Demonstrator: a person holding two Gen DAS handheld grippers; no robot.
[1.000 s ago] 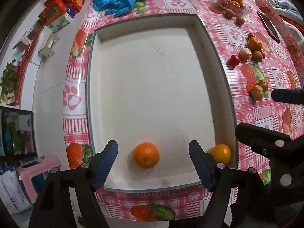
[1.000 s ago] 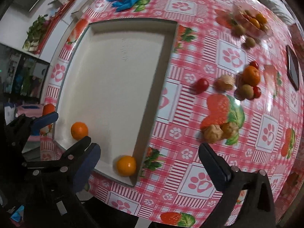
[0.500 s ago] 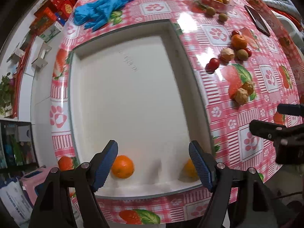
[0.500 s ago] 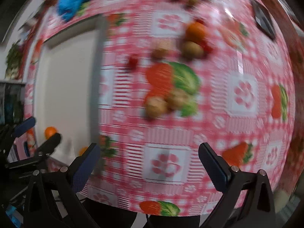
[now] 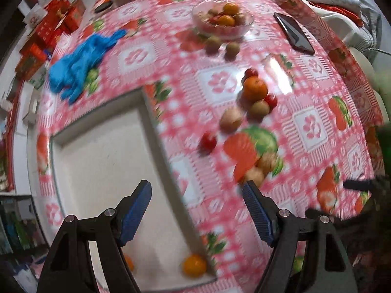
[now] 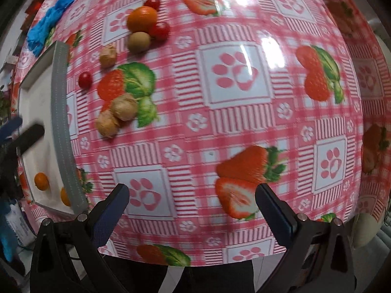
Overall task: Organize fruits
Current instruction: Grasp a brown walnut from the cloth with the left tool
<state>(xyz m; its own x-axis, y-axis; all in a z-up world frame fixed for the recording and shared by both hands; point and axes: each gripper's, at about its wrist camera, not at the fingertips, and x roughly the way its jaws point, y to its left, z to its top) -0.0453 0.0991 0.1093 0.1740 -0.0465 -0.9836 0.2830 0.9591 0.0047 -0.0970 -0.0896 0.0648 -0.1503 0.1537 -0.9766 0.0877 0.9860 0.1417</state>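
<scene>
A white tray (image 5: 102,151) lies on the pink checked tablecloth and holds two oranges (image 5: 194,265) near its front edge; they also show in the right wrist view (image 6: 41,181). Loose fruit lies right of the tray: an orange (image 5: 255,88), cherry tomatoes (image 5: 208,142), brown round fruits (image 5: 259,108) and walnuts (image 6: 124,107). My left gripper (image 5: 195,210) is open and empty above the tray's right rim. My right gripper (image 6: 191,207) is open and empty over the cloth near the table's front edge.
A glass bowl of fruit (image 5: 222,19) stands at the back, with two brown fruits in front of it. Blue gloves (image 5: 80,58) lie at the back left, a black phone (image 5: 293,34) at the back right. Red boxes (image 5: 48,29) sit beyond the table's left edge.
Both grippers have swung to the right, away from the tray and toward the loose fruit. Both stay open and empty. The two oranges stay in the tray.
</scene>
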